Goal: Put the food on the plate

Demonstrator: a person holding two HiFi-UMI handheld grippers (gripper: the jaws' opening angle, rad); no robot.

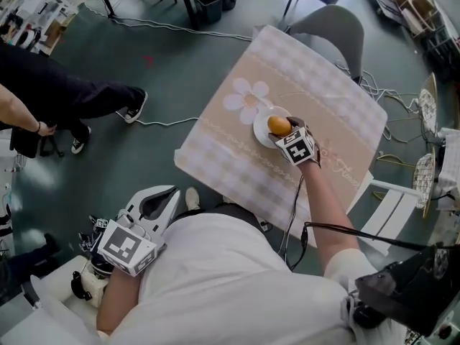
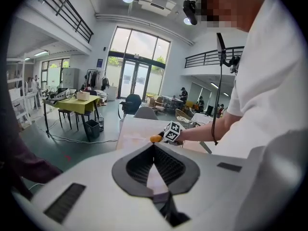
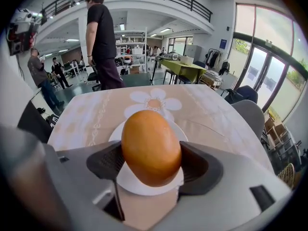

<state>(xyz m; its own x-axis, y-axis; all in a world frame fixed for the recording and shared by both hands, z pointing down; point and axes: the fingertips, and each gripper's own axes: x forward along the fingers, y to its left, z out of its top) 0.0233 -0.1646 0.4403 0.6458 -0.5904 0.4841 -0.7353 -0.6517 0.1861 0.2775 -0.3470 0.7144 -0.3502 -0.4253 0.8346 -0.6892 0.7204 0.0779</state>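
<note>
An orange-brown, egg-shaped piece of food [image 3: 151, 147] is clamped between the jaws of my right gripper [image 3: 151, 163], held just above a small white plate [image 3: 126, 179]. In the head view the food [image 1: 279, 125] hovers over the plate [image 1: 262, 128] on the table, with the right gripper [image 1: 290, 136] behind it. My left gripper [image 1: 159, 203] hangs low at my left side, off the table, its jaws closed together with nothing between them. From the left gripper view [image 2: 154, 150] the food [image 2: 155, 138] appears far off.
The square table [image 1: 338, 99] wears a beige checked cloth with a white flower [image 1: 246, 96] beside the plate. A grey chair [image 1: 332, 27] stands at its far side. A person's legs [image 1: 86, 95] stand on the floor at left; cables trail across the floor.
</note>
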